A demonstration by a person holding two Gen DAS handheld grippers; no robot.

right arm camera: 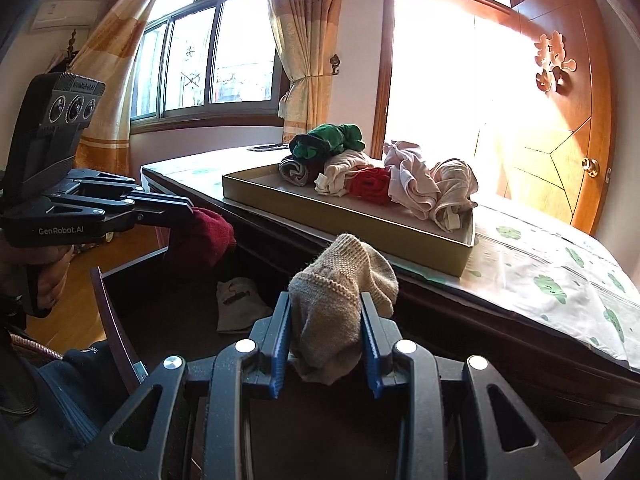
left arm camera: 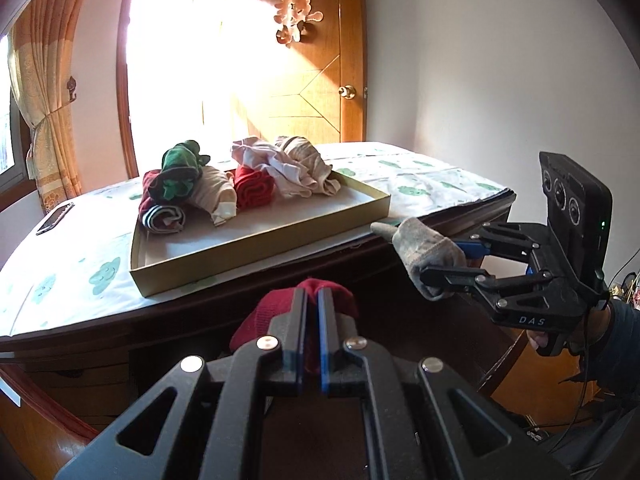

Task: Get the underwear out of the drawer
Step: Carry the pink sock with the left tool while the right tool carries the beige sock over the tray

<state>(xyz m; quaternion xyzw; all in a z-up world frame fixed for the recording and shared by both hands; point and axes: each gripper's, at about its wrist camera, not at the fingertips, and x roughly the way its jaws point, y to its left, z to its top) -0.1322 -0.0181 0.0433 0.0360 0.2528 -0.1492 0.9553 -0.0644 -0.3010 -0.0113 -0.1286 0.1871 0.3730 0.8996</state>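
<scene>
My left gripper (left arm camera: 312, 294) is shut on a dark red knitted roll (left arm camera: 340, 294), held just below the table's front edge; the same roll (right arm camera: 210, 234) shows at the left gripper's tips (right arm camera: 190, 205) in the right wrist view. My right gripper (right arm camera: 325, 300) is shut on a beige knitted roll (right arm camera: 344, 280), also seen as a grey-beige bundle (left arm camera: 424, 246) in the right gripper (left arm camera: 436, 258). Under both lies the dark open drawer (right arm camera: 172, 304). On the table a shallow tan tray (left arm camera: 260, 244) holds several rolled garments (left arm camera: 188, 188).
The table carries a white cloth with green prints (right arm camera: 552, 276). A phone (left arm camera: 54, 218) lies at its far left. A pale cloth bag (right arm camera: 240, 304) rests inside the drawer. Behind are a wooden door (left arm camera: 316, 80), a bright window and curtains (right arm camera: 304, 60).
</scene>
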